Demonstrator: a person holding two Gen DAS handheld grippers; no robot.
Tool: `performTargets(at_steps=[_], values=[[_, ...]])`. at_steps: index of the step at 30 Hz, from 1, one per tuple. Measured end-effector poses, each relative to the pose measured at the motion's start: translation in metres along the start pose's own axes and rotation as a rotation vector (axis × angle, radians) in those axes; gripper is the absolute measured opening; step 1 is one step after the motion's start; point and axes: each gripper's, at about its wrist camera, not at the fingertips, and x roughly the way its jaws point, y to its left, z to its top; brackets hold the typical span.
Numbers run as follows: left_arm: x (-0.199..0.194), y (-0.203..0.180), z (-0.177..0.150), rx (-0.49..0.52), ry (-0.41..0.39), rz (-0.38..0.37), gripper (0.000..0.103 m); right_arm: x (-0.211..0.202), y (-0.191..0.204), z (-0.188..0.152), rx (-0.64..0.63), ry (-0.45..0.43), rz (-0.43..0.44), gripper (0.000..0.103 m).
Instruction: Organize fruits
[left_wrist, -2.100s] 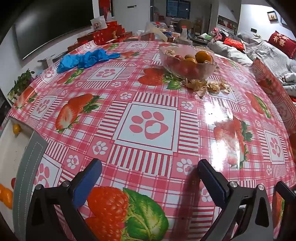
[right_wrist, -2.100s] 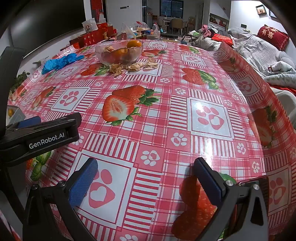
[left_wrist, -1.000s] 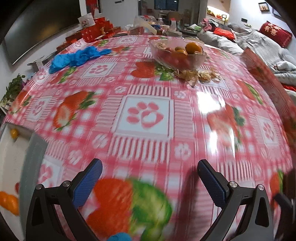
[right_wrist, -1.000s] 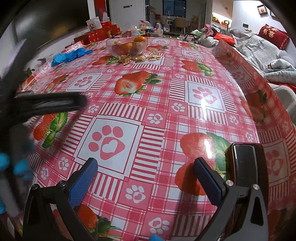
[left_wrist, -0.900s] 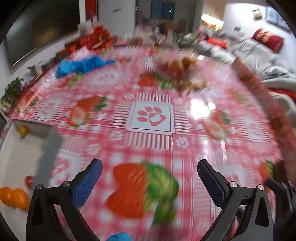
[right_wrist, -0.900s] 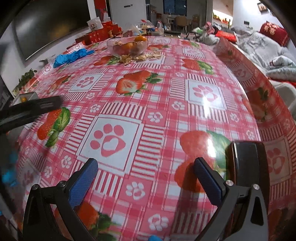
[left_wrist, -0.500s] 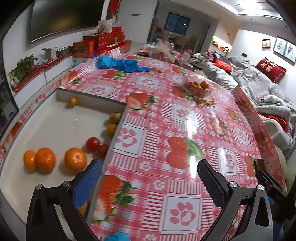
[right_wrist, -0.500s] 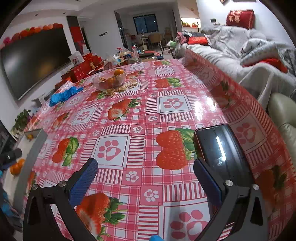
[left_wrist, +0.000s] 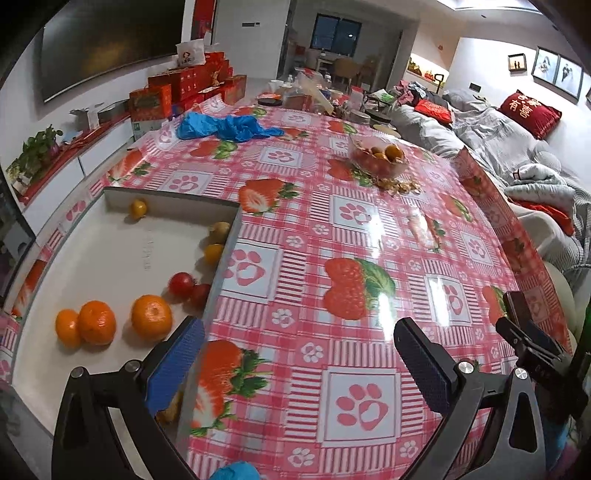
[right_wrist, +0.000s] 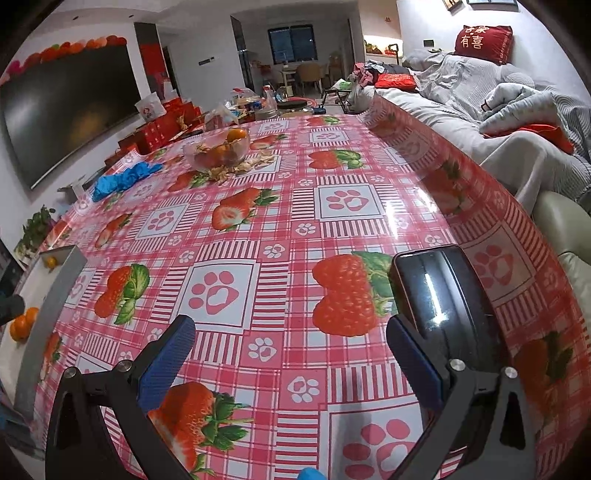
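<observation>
1. The left gripper (left_wrist: 297, 363), a black two-finger tool with blue ribbed pads, is hanging above the near edge of the table with its fingers spread wide apart and nothing between them.
2. The right gripper (right_wrist: 290, 360), of the same build, is likewise standing with its fingers wide apart and empty over the red-and-white checked tablecloth printed with strawberries and paw marks (right_wrist: 280, 221).
3. A shallow white rectangular tray with grey walls (left_wrist: 110, 251) is lying on the left part of the table, just ahead of and beside the left gripper's left finger.
4. Inside the tray, three orange mandarins (left_wrist: 151, 316) are sitting near the front, the closest one just beyond the left finger's tip.
5. Two small red tomatoes (left_wrist: 181, 283) are touching each other against the tray's right wall, and further back along that wall a small yellow fruit (left_wrist: 213, 253) and a dull yellowish one (left_wrist: 219, 231) are resting.
6. One more small yellow-orange fruit (left_wrist: 138, 207) is lying alone at the tray's far wall.
7. A clear glass bowl holding oranges and red fruit (left_wrist: 378, 159) is standing well apart from both grippers on the far side of the table, with dry peel scraps (left_wrist: 397, 185) scattered just in front of it.
8. A crumpled blue plastic glove or bag (left_wrist: 225, 127) is lying at the far left of the table.
9. A black smartphone with a dark screen (right_wrist: 441, 295) is lying flat just ahead of the right gripper's right finger, near the table's right edge.
</observation>
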Motion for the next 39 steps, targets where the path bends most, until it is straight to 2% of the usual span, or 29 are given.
performTargets(at_steps=[4, 8, 14, 17, 20, 27, 31, 35, 37, 39], values=[[-0.005, 0.018, 0.001, -0.037, 0.005, 0.028, 0.103, -0.006, -0.007, 0.004, 0.034, -0.012, 0.003, 0.103], [-0.005, 0.021, -0.001, -0.032, 0.025, 0.017, 0.103, -0.02, -0.022, 0.007, 0.087, -0.044, -0.026, 0.103], [-0.006, -0.014, 0.004, 0.073, 0.03, -0.091, 0.103, -0.042, -0.047, 0.008, 0.155, -0.102, -0.066, 0.103], [0.002, -0.036, 0.005, 0.113, 0.044, -0.088, 0.103, -0.038, -0.054, 0.008, 0.165, -0.072, -0.066, 0.103], [0.008, -0.049, 0.004, 0.13, 0.063, -0.081, 0.103, -0.038, -0.06, 0.006, 0.159, -0.085, -0.078, 0.103], [0.007, -0.043, 0.003, 0.095, 0.076, -0.065, 0.103, -0.023, -0.054, -0.001, 0.156, -0.027, -0.039, 0.103], [-0.004, -0.025, 0.013, 0.064, 0.034, -0.033, 0.103, -0.018, -0.051, 0.005, 0.16, -0.023, -0.026, 0.103], [-0.011, -0.003, 0.024, 0.0, -0.005, -0.06, 0.103, -0.016, -0.052, 0.01, 0.178, -0.015, -0.028, 0.103], [-0.005, -0.002, 0.026, -0.018, 0.005, -0.061, 0.103, -0.014, -0.049, 0.009, 0.167, 0.0, -0.034, 0.103], [0.01, -0.013, 0.024, -0.016, 0.048, -0.041, 0.103, -0.014, -0.05, 0.01, 0.162, 0.004, -0.037, 0.103]])
